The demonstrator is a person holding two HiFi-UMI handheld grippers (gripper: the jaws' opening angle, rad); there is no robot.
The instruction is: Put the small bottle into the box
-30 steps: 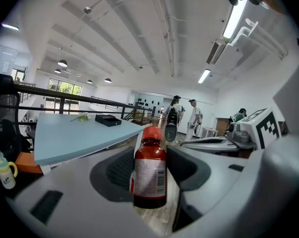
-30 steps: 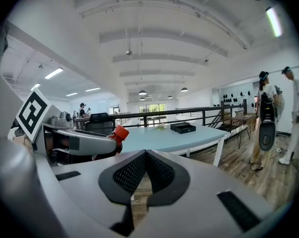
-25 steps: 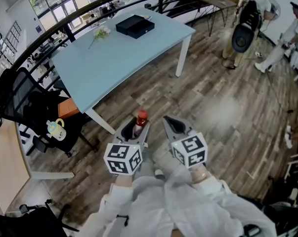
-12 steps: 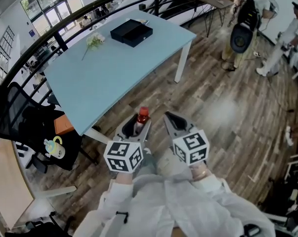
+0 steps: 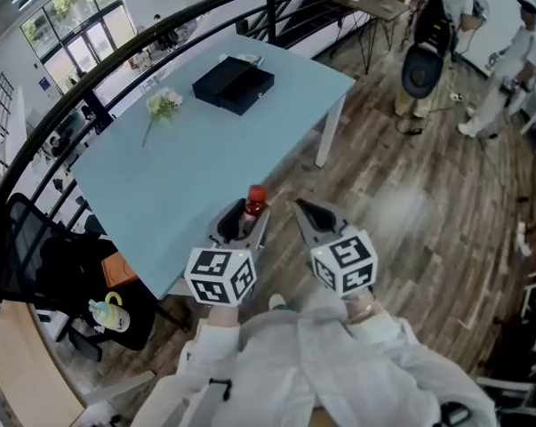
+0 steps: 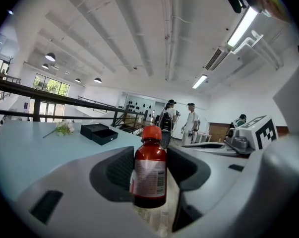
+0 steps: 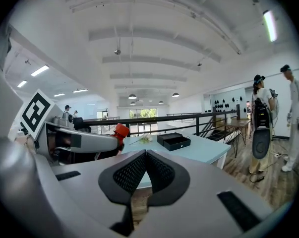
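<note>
A small brown bottle (image 5: 250,212) with a red cap stands upright between the jaws of my left gripper (image 5: 243,222), which is shut on it; the left gripper view shows the bottle (image 6: 149,171) held at its body. An open black box (image 5: 233,84) lies on the far part of the light blue table (image 5: 205,158), well beyond both grippers; it shows as the black box (image 6: 97,133) and the black box (image 7: 174,141) in the gripper views. My right gripper (image 5: 310,215) is beside the left one, shut and empty, its jaws touching.
A sprig of white flowers (image 5: 161,105) lies on the table left of the box. A black railing (image 5: 116,60) runs behind the table. Two people (image 5: 445,34) stand at the far right on the wooden floor. Black chairs (image 5: 36,256) and a wooden desk sit at the left.
The view has moved closer to the blue table: its near edge now lies under the left gripper and bottle. Both grippers keep their pose and their hold.
</note>
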